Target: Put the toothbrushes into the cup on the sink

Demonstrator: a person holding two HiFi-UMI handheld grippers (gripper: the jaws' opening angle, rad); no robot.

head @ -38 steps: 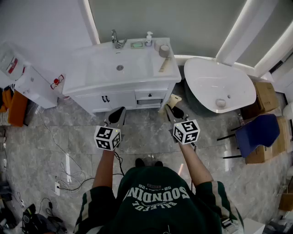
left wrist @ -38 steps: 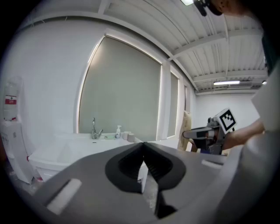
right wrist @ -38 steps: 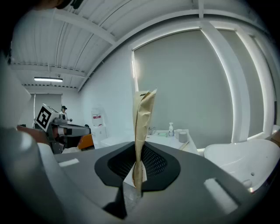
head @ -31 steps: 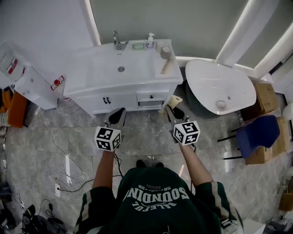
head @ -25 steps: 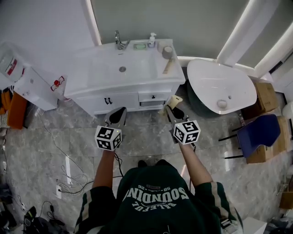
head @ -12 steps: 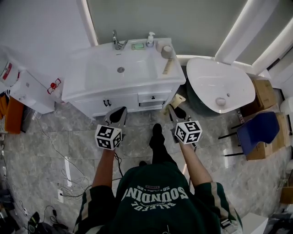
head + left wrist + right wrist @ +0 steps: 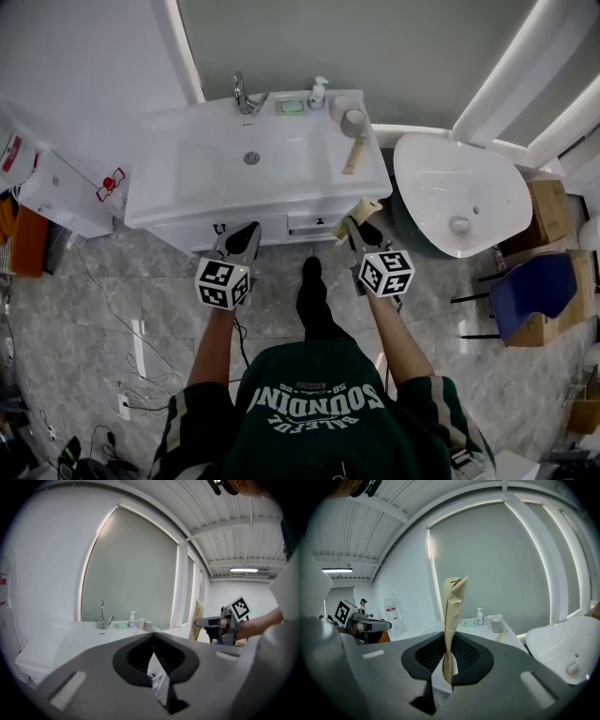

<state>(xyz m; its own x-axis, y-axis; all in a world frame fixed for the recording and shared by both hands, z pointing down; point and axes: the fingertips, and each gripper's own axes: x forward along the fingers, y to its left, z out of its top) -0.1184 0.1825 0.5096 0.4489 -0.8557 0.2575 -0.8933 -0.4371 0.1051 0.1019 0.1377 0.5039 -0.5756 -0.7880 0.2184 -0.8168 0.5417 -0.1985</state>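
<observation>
Leg (image 7: 312, 300): now stretched forward between the grippers, foot near the cabinet (image 7: 178, 228).
Sink (image 7: 187, 173): closer to the left gripper (image 7: 246, 234) and right gripper (image 7: 353, 225) than before.

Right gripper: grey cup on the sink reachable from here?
Probably not yet. The right gripper, shut on a wrapped toothbrush, is short of the vanity; the grey cup sits at its back right corner. Nothing seems to block the way.
</observation>
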